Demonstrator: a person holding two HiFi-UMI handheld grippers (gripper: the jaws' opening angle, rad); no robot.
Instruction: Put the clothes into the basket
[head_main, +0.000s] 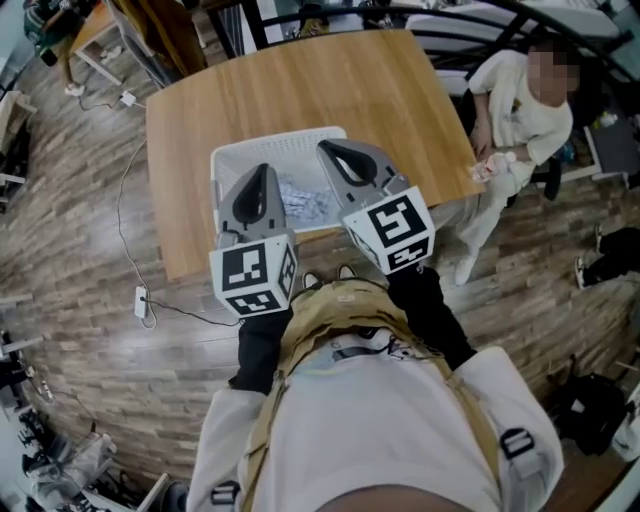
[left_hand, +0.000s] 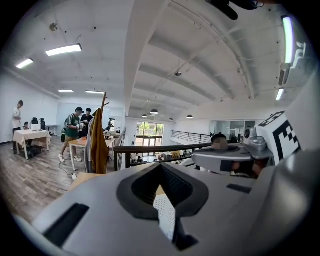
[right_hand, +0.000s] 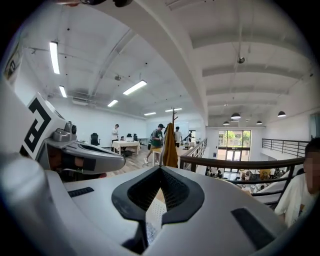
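I hold both claws over the white basket, which sits near the worktop's front edge at my 12 o'clock. My left claw is clenched, tips meeting, with nothing between them. My right claw is likewise clenched and empty. The clothes, a pale patterned heap, lie inside the basket. A seated person in white is at 2 o'clock.

Ceiling lights glow bright; fisheye edges warp darkly.
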